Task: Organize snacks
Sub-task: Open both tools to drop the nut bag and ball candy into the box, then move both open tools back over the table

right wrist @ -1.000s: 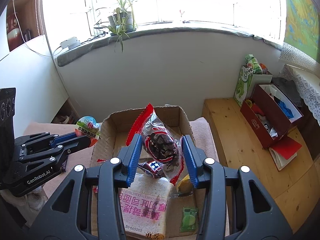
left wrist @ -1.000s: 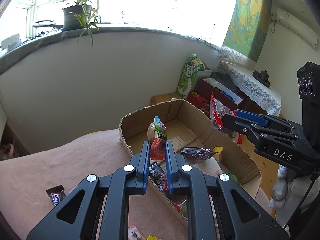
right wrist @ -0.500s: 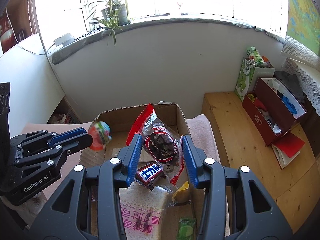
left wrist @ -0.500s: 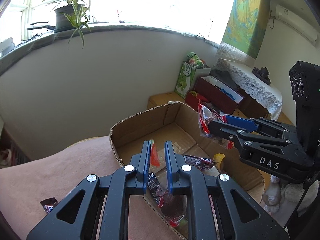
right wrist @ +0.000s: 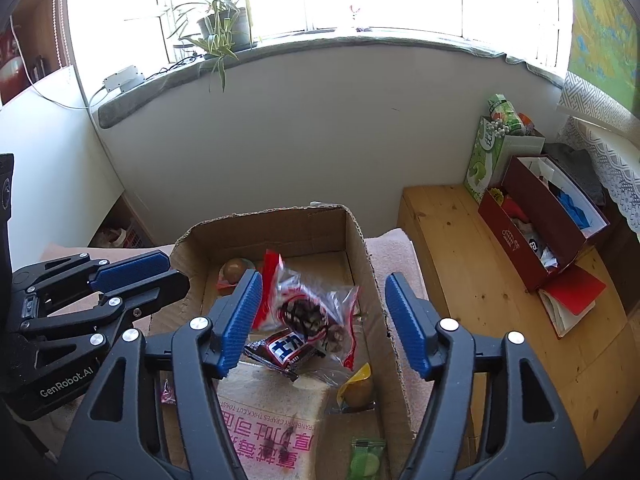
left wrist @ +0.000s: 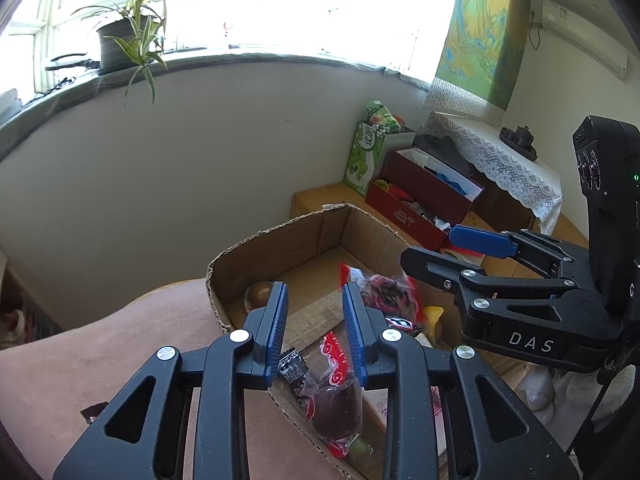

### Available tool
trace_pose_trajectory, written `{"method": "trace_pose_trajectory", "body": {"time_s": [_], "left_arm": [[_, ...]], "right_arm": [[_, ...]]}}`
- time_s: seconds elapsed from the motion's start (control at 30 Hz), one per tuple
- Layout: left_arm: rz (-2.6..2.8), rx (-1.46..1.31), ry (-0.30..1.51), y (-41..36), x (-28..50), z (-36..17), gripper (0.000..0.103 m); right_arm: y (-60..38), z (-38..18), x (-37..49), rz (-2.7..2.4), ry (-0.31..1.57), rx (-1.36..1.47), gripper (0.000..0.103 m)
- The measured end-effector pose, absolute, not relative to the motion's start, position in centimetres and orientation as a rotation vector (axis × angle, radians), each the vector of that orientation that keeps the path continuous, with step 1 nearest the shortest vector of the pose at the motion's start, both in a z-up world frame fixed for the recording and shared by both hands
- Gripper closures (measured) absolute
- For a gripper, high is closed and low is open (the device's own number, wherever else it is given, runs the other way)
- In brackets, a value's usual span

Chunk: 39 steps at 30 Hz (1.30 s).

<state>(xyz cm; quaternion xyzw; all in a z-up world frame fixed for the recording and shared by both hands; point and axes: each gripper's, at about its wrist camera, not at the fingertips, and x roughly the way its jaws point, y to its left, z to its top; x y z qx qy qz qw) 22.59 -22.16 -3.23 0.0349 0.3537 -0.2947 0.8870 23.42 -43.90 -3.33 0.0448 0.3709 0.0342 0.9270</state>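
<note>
An open cardboard box [right wrist: 362, 252] of snacks lies under both grippers. My left gripper [left wrist: 314, 314] hangs over its near left side with its jaws opening and nothing between them. A round jelly cup [left wrist: 258, 294] lies in the box's far left corner [right wrist: 234, 270]. My right gripper [right wrist: 324, 314] is over the box's middle, jaws opening wide. Below it a clear red-edged bag of dark snacks [right wrist: 302, 308] lies loose in the box, free of the pads; it looks blurred in the left wrist view [left wrist: 384, 292]. Each gripper shows in the other's view [left wrist: 440, 254] [right wrist: 168, 272].
The box also holds a bread packet [right wrist: 272, 420], a chocolate bar [right wrist: 284, 350], a yellow jelly [right wrist: 356, 388], a green candy [right wrist: 366, 460] and another red bag [left wrist: 336, 392]. A small candy [left wrist: 94, 412] lies on the pink cloth. A wooden bench [right wrist: 460, 248] and red box [right wrist: 536, 232] stand right.
The left gripper opened and the jelly cup it held now lies in the box's far corner. The right gripper opened and its red bag dropped into the box.
</note>
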Motion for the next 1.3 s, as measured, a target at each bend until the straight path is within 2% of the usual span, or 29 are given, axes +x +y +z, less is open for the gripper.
{"method": "trace_pose_trajectory", "body": {"time_s": [0.1, 0.6, 0.97, 1.3], "left_arm": [[-0.607, 0.067, 0.735, -21.9, 22.7, -3.1, 0.075], [-0.594, 0.048, 0.713, -19.7, 21.1, -2.1, 0.075], [-0.503, -0.022, 0.694, -11.9, 19.8, -1.2, 0.072], [-0.452, -0.075, 0.744, -6.7, 17.1, -3.7, 0.072]], "right_arm": [[-43.9, -3.2, 23.3, 0.068, 0.758, 0.088, 0.029], [-42.7, -2.2, 20.9, 0.066, 0.746, 0.083, 0.028], [-39.8, -0.8, 16.0, 0.130, 0.698, 0.101, 0.028], [-34.1, -1.6, 10.4, 0.279, 0.694, 0.100, 0.028]]}}
